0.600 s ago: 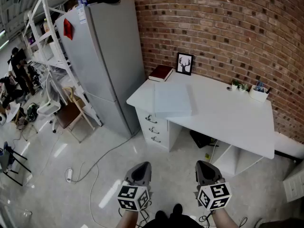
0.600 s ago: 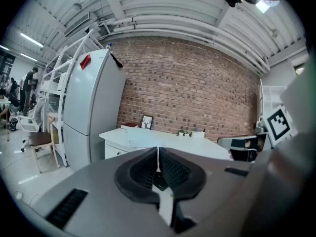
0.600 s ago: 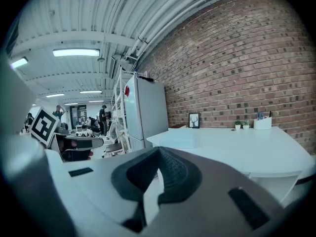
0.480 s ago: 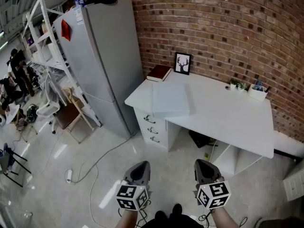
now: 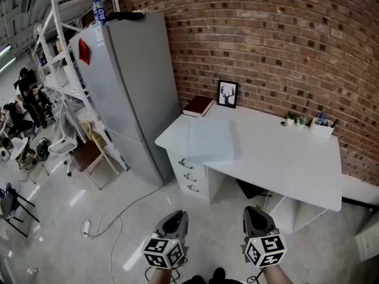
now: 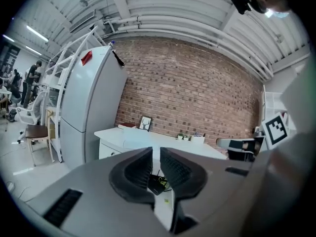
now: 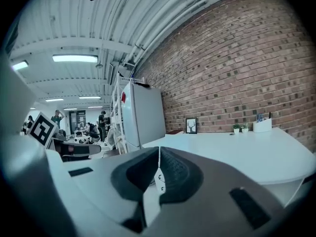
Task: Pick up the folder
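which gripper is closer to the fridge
Left. In the head view the left gripper is over the floor, below and right of the fridge; the right gripper is further right, in front of the desk.

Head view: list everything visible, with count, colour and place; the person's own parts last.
desk: one, white, against brick wall
folder: one, pale, flat on desk's left end
book: one, dark red, desk's back left corner
picture frame: one, black, beside the book
plants: two, green, desk's back right
pen holder: one, white, beside the plants
fridge: one, grey, left of desk
bottle: one, clear, atop fridge
left gripper: one, grey, bottom of view, shut, empty
right gripper: one, grey, bottom of view, shut, empty
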`<action>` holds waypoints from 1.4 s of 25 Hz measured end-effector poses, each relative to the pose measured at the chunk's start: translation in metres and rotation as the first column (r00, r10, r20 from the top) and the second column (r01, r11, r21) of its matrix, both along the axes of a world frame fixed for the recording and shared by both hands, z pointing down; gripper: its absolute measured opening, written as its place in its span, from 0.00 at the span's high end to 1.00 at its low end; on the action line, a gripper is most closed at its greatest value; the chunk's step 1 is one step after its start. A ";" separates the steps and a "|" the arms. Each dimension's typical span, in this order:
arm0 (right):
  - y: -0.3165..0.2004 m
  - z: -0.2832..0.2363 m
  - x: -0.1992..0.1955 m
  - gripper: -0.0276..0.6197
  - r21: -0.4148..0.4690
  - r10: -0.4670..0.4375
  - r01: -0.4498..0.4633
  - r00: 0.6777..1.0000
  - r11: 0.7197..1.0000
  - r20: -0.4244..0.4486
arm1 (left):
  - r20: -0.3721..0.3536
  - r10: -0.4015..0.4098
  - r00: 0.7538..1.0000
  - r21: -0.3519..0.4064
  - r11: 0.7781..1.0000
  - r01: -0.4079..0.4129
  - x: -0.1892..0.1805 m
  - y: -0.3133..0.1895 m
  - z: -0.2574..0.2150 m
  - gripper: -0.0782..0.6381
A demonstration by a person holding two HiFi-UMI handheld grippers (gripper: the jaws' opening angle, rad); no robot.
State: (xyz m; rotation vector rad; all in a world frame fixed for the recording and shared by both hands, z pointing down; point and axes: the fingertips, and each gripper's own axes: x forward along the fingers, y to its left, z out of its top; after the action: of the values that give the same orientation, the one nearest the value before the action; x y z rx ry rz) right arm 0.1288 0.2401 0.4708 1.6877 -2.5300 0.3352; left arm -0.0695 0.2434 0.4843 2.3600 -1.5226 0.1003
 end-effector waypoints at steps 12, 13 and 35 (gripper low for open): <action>-0.020 0.014 0.000 0.64 -0.094 -0.077 0.091 0.988 0.991 0.137 | 0.000 -0.069 0.998 -0.020 0.997 0.069 -0.006 -0.014 0.003 0.65; -0.023 0.014 0.000 0.63 -0.097 -0.077 0.092 0.986 0.991 0.146 | 0.000 -0.070 0.998 -0.025 0.997 0.070 -0.008 -0.017 0.005 0.64; -0.257 0.011 -0.039 0.54 -0.104 0.020 -0.006 0.990 0.995 0.138 | -0.039 -0.081 0.996 -0.001 0.997 0.081 -0.075 -0.269 0.003 0.58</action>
State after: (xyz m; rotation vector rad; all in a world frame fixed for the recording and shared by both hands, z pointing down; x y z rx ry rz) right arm 0.0895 -0.0174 0.4815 1.6989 -2.5477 0.5943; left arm -0.1449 -0.0258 0.4871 2.2829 -1.5980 0.0346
